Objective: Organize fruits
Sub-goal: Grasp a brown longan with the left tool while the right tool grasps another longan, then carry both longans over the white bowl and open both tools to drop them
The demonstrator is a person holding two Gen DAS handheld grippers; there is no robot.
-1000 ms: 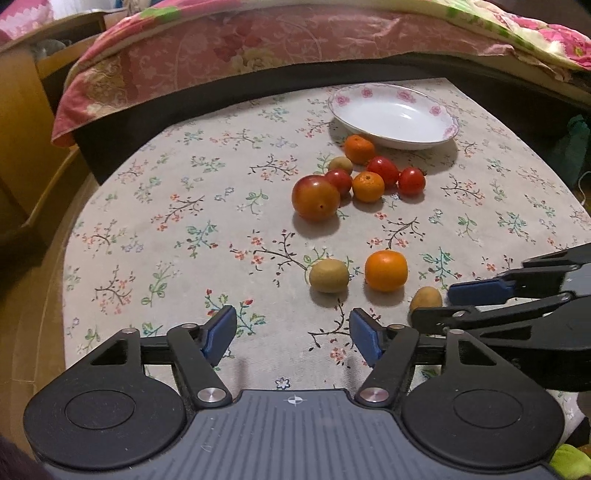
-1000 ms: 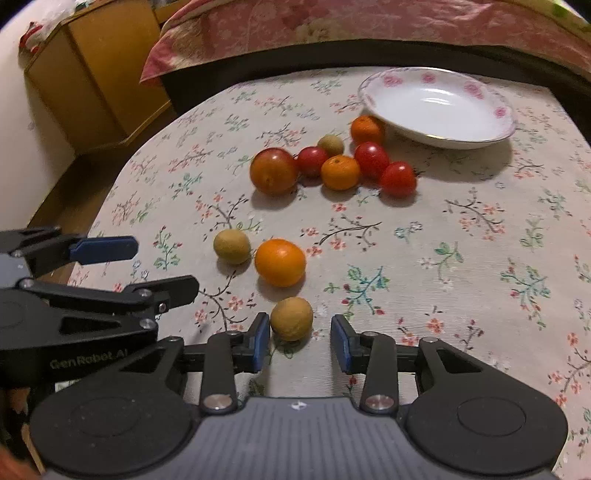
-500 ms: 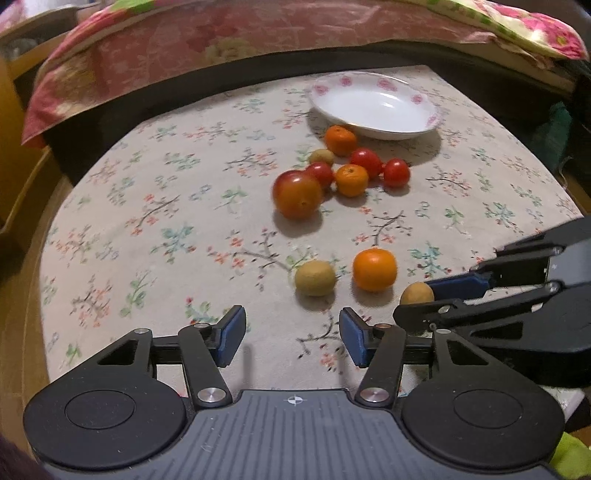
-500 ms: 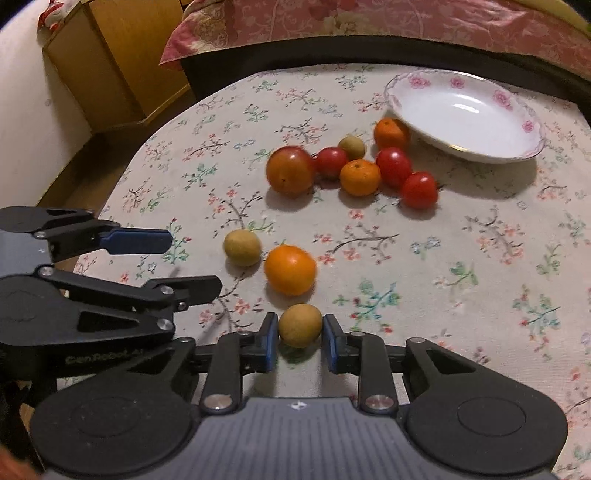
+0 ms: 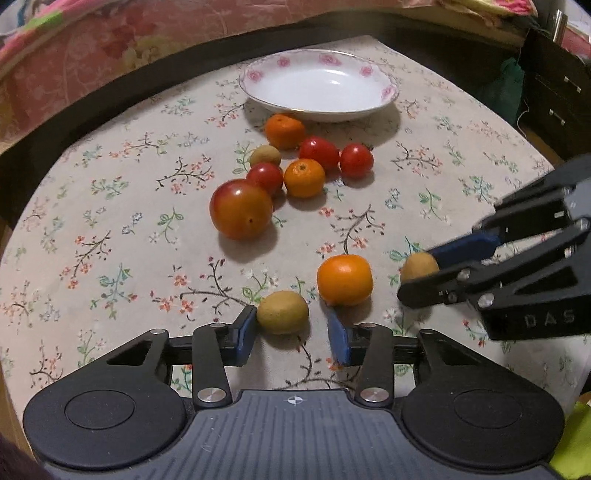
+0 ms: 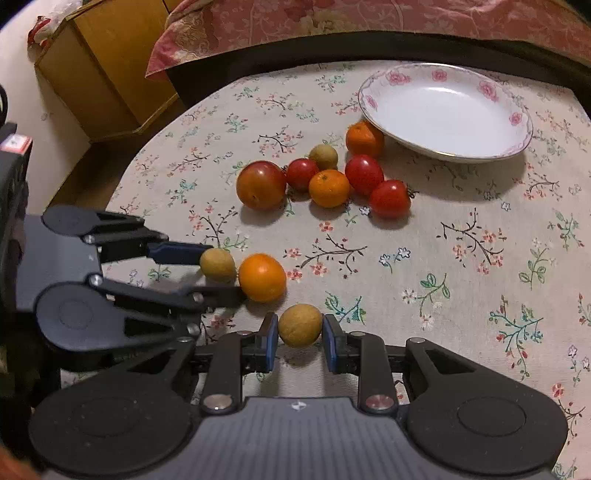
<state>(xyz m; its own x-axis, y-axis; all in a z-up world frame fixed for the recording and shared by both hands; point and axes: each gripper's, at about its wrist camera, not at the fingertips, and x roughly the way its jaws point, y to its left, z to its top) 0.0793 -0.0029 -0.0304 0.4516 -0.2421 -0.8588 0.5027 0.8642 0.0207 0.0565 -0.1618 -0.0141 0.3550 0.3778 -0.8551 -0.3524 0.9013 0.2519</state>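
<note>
Two small tan fruits lie near the table's front. One tan fruit (image 6: 300, 325) sits between the blue pads of my right gripper (image 6: 300, 341), which is shut on it; the same fruit (image 5: 419, 266) shows in the left wrist view inside the right gripper (image 5: 417, 275). My left gripper (image 5: 291, 338) is open around the other tan fruit (image 5: 282, 312), with the left pad touching it and the right pad apart. An orange (image 5: 345, 280) rests between the two fruits. The white rose-rimmed plate (image 5: 384, 94) at the far side holds nothing.
A cluster lies before the plate: a big red-orange fruit (image 5: 240, 208), small red tomatoes (image 5: 356, 160), two oranges (image 5: 304, 177) and another tan fruit (image 5: 265, 156). A bed with a pink quilt (image 6: 332, 14) borders the table; a wooden cabinet (image 6: 99, 62) stands far left.
My left gripper moved forward until its fingers straddle the tan fruit. My right gripper narrowed from open onto its tan fruit and holds it.
</note>
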